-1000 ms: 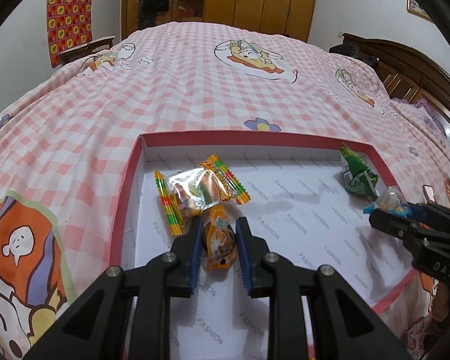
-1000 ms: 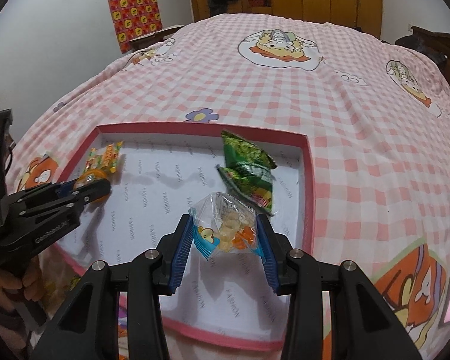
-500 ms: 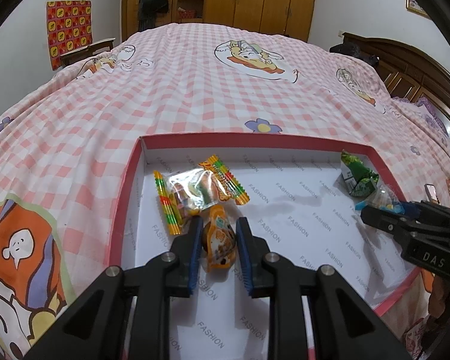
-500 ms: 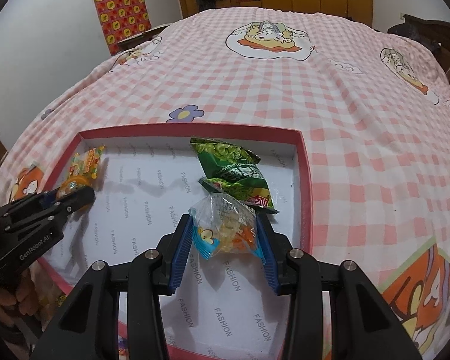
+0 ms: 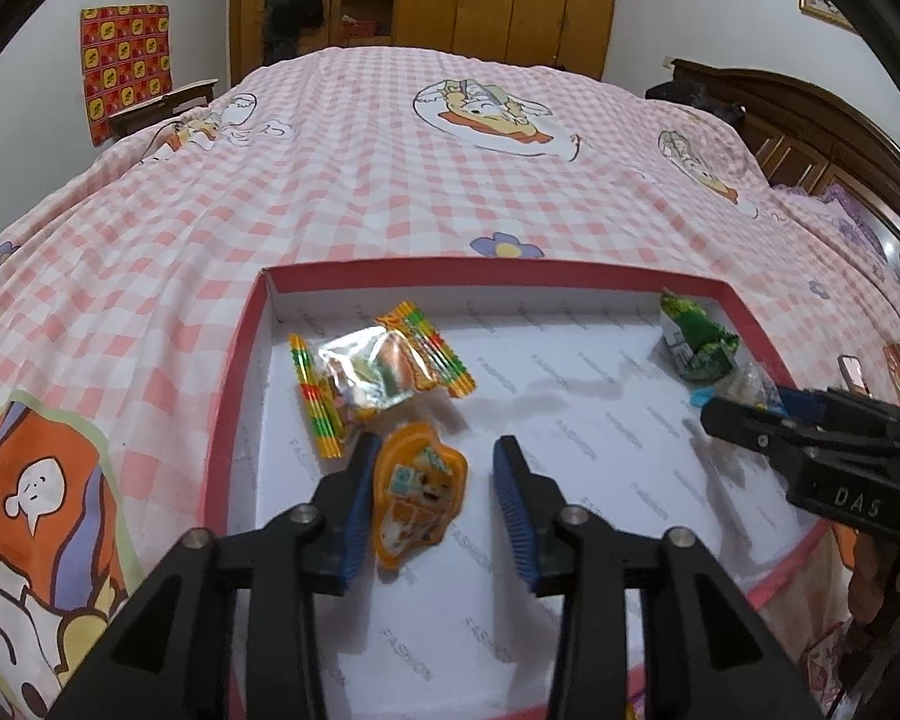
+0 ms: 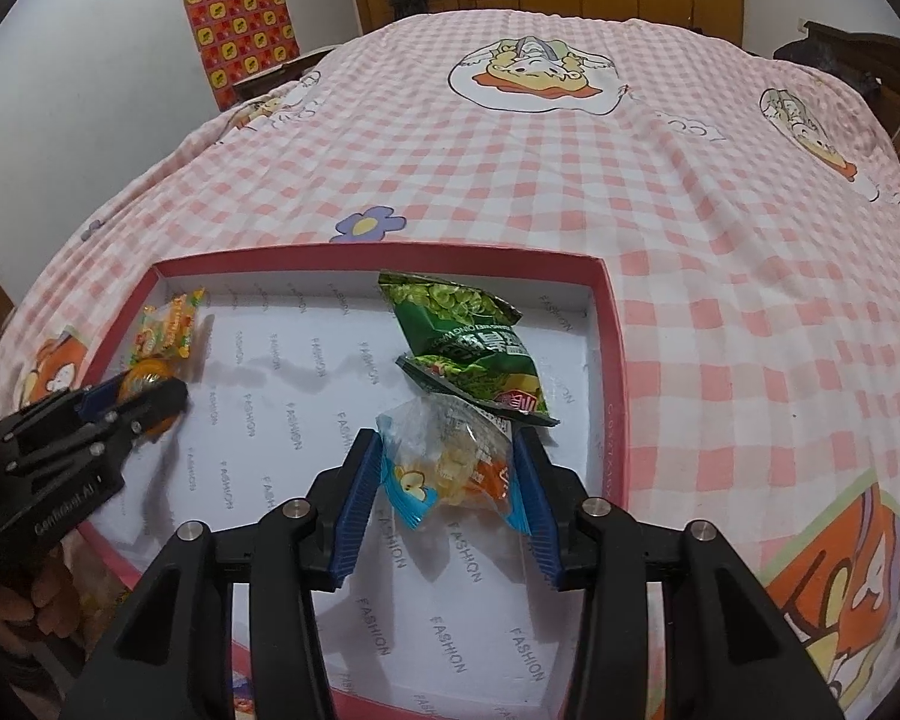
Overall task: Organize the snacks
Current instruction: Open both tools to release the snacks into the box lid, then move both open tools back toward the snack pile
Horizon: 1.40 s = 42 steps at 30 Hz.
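Since a second ago: parts the jaws of the left gripper (image 5: 437,443), clamped tight until then, and lets the orange jelly pack (image 5: 417,492) drop flat. Now open, with the pack lying between the pads on the white floor of the red-rimmed tray (image 5: 390,267). Right-hand pad clearly apart from it. Left-hand pad just beside its edge, perhaps brushing it, with no squeeze to be seen. Places the pack just in front of the striped candy bag (image 5: 378,369) in the tray's left part.

On the other side, has been easing the jaws of the right gripper (image 6: 445,441) too, only a little. Clear bag (image 6: 444,468) between the blue pads and reaching both of them. Cannot tell whether the pads press it or merely touch it. Sits low over the tray floor, up against the near end of the green packet (image 6: 468,348), toward the right wall.

Meaning for the task, as a judgement: one snack delivered on the left, a second about to be released on the right. Next likely step: backing the left gripper off without dragging the light pack along, then widening the right jaws fully.
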Each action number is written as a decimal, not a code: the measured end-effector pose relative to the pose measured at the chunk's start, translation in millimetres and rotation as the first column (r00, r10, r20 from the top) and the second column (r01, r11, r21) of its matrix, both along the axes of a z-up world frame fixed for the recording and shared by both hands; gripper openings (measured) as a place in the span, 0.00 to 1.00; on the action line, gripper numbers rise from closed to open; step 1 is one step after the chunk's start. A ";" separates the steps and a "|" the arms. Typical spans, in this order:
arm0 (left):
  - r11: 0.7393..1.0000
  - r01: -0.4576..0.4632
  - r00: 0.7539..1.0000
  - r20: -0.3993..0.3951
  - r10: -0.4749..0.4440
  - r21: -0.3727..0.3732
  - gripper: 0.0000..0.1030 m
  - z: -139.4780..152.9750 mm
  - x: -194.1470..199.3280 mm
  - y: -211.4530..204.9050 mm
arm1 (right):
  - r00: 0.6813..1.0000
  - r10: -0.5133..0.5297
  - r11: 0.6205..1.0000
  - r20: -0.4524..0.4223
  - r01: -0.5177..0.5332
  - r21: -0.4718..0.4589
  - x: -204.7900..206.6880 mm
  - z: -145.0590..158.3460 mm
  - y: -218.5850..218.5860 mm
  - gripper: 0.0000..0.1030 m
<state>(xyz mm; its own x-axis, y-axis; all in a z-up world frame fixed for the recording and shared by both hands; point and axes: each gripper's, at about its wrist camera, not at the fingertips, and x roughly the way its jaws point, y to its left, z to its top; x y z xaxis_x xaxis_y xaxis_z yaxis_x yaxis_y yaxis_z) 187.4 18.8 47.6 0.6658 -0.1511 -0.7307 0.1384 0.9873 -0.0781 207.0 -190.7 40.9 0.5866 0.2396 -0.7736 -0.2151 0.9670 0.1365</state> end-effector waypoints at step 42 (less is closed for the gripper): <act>0.997 -0.015 1.000 -0.023 0.013 -0.076 0.51 34.1 -114.3 32.0 | 0.996 0.071 0.993 0.056 -0.076 0.094 -108.2 38.4 3.7 0.58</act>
